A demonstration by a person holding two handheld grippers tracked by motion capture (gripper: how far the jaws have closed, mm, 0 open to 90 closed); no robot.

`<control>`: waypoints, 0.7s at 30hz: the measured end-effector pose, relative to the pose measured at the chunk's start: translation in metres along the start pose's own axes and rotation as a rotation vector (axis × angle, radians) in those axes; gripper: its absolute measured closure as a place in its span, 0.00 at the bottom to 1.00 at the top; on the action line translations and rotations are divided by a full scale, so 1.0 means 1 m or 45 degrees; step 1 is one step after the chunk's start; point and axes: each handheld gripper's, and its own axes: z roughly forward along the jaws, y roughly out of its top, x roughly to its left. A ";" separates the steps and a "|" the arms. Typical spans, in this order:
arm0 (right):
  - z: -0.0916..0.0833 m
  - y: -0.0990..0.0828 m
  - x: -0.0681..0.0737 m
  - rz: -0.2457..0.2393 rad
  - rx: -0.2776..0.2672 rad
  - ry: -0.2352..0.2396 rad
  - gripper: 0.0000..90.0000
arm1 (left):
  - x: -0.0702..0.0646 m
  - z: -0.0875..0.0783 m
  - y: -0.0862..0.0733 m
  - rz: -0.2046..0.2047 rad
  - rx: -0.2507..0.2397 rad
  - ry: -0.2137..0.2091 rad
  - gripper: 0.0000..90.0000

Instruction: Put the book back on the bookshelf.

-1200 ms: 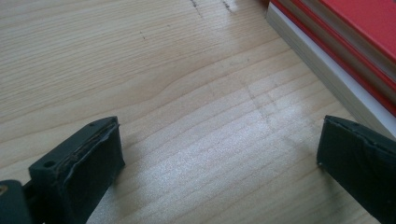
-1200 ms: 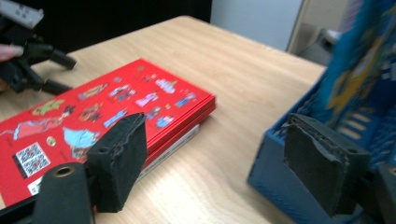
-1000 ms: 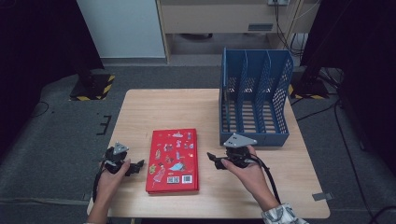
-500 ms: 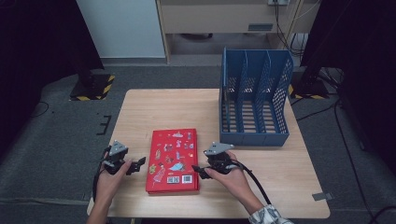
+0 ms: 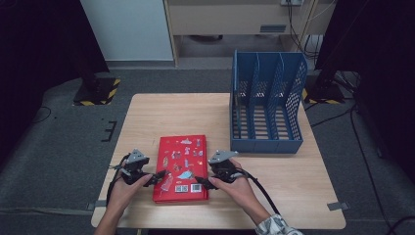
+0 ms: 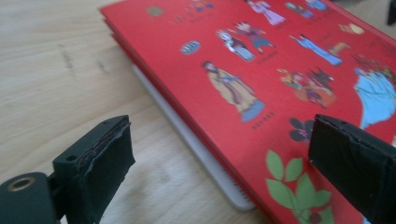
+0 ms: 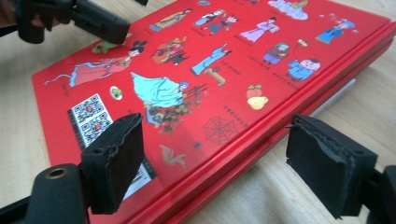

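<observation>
The red book (image 5: 180, 169) lies flat on the table (image 5: 161, 112), near its front edge, well apart from the blue file rack (image 5: 266, 110). The left gripper (image 5: 157, 177) sits at the book's left edge and the right gripper (image 5: 201, 183) at its right edge. Both have their jaws released and straddling an edge, with the pads clear of the cover; the right jaws have just been opening.

Risks, as judged:
- The lower jaw may ride over the cover instead of sliding under it, because the book rests flush on the wood.
- A push from one side alone would slide the book.
- A grip on the cover only could let the book fall open.
</observation>
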 end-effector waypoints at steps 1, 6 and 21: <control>0.001 0.000 0.000 0.001 -0.004 -0.008 0.22 | -0.002 0.004 0.001 -0.011 0.003 -0.026 0.05; 0.012 -0.004 -0.001 0.021 0.019 0.023 0.18 | -0.005 0.012 0.004 -0.004 0.013 -0.089 0.02; 0.025 0.002 -0.009 0.123 0.083 0.055 0.08 | 0.000 0.020 0.009 -0.054 0.024 -0.135 0.03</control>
